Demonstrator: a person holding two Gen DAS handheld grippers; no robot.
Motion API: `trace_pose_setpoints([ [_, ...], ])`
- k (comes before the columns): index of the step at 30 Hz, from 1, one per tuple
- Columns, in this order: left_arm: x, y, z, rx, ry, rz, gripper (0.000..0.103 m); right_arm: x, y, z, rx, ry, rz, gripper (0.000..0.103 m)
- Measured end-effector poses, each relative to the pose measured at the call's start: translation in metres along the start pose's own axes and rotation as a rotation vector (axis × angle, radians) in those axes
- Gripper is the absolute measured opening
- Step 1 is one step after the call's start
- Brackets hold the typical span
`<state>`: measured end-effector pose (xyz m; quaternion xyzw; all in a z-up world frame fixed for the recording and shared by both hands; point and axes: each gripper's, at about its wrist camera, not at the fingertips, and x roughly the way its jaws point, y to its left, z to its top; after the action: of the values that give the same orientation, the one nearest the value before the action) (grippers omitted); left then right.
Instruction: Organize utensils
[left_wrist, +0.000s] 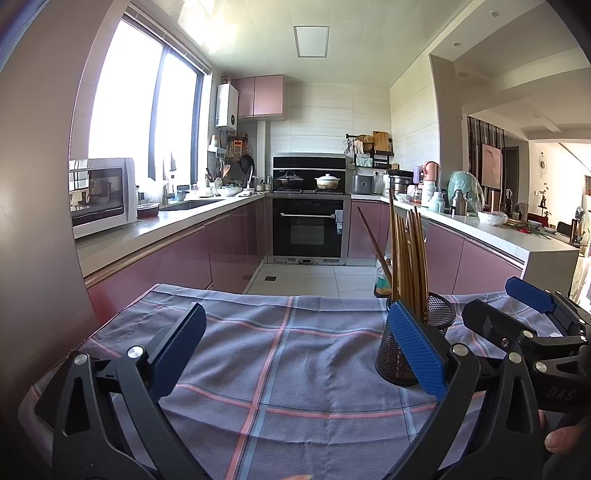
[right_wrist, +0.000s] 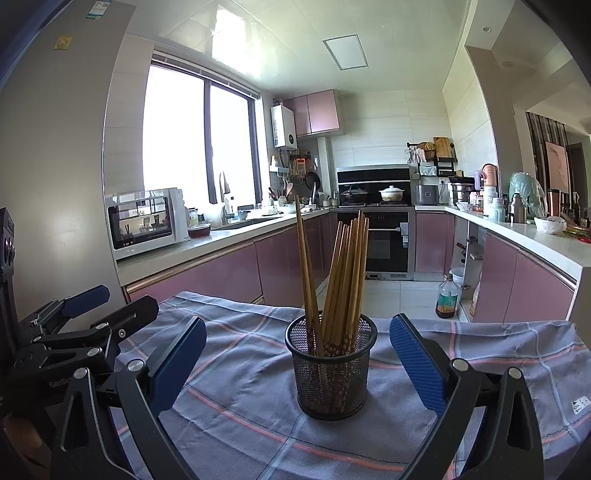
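Observation:
A black mesh cup (right_wrist: 331, 369) stands upright on the checked cloth (right_wrist: 240, 387), holding several wooden chopsticks (right_wrist: 345, 273). My right gripper (right_wrist: 297, 365) is open, its blue pads either side of the cup without touching it. In the left wrist view the same mesh cup (left_wrist: 410, 343) sits at the right, partly behind my left gripper's right pad (left_wrist: 415, 350). The chopsticks (left_wrist: 408, 258) rise from it. My left gripper (left_wrist: 295, 354) is open over bare cloth, with nothing between its fingers. The right gripper (left_wrist: 517, 310) appears at the far right edge.
The cloth-covered table (left_wrist: 280, 369) ends at a far edge with tiled floor beyond. A bottle (right_wrist: 447, 297) stands on the floor by the right counter. Pink cabinets, a microwave (left_wrist: 101, 194) and an oven (left_wrist: 308, 227) line the kitchen. A hand (left_wrist: 563, 439) shows at lower right.

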<state>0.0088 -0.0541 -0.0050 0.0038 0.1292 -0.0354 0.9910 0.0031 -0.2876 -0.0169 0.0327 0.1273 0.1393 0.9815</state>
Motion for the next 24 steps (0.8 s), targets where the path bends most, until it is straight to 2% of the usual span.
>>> trace_pose_setpoints([
  [24,-0.0023,0.0007,0.0008,-0.003,-0.003,-0.005,0.097,0.0003,0.0005,0.0012,0.001,-0.008,0.004,0.096],
])
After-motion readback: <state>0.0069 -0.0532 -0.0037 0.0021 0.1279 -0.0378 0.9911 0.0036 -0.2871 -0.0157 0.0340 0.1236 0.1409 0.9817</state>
